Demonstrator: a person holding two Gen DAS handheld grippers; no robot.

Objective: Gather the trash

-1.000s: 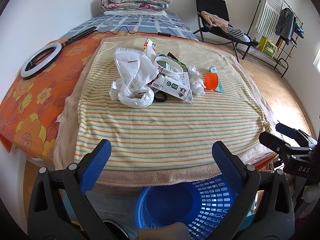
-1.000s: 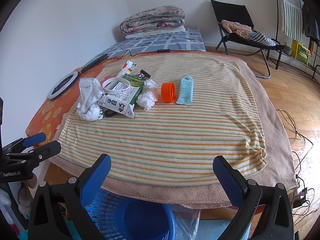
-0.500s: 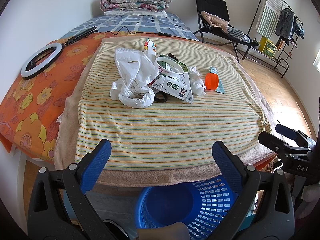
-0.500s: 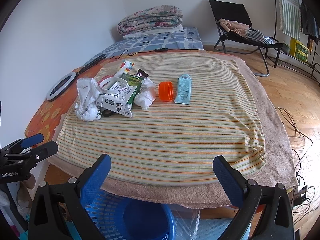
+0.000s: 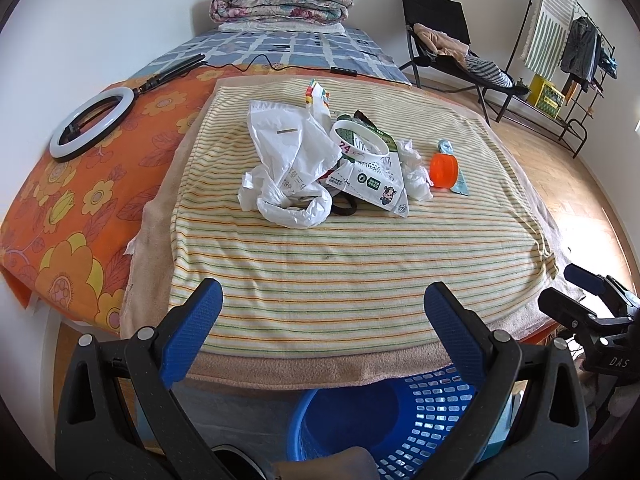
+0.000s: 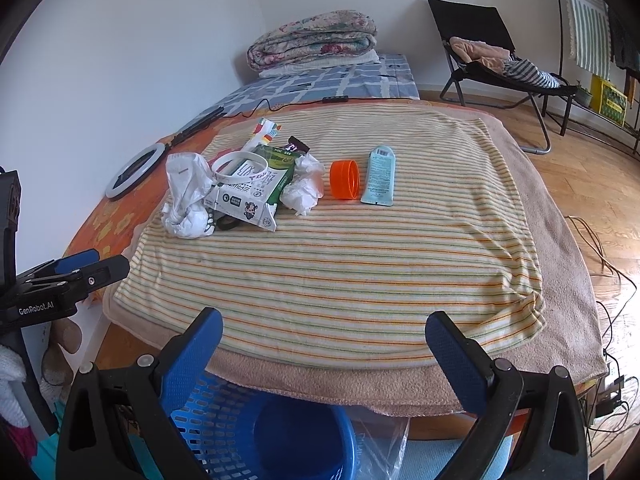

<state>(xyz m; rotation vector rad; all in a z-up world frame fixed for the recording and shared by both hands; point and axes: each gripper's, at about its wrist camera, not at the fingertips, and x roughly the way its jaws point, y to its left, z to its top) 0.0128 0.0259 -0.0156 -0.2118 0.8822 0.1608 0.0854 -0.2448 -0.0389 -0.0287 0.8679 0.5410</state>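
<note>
Trash lies in a heap on the striped blanket (image 5: 320, 276): a white plastic bag (image 5: 288, 164), a milk carton (image 5: 376, 184), a white ring (image 5: 362, 146), crumpled tissue (image 5: 416, 172), an orange cap (image 5: 444, 170) and a pale blue sachet (image 6: 379, 175). The same bag (image 6: 186, 196), carton (image 6: 248, 198), tissue (image 6: 304, 188) and cap (image 6: 345, 179) show in the right wrist view. A blue basket (image 5: 384, 420) (image 6: 256, 432) stands on the floor below the bed's near edge. My left gripper (image 5: 320, 312) and right gripper (image 6: 322, 332) both hang open and empty over that edge, well short of the heap.
A ring light (image 5: 90, 126) lies on the orange flowered sheet (image 5: 72, 216) at the left. A folded quilt (image 5: 280, 4) sits at the far end. A black chair (image 5: 444, 40) and clothes rack (image 5: 568, 48) stand at the right on wooden floor; cables (image 6: 600, 248) trail there.
The right gripper has drifted slightly, so the heap sits a little further right in its view. The left view is unchanged. Both stay open.
</note>
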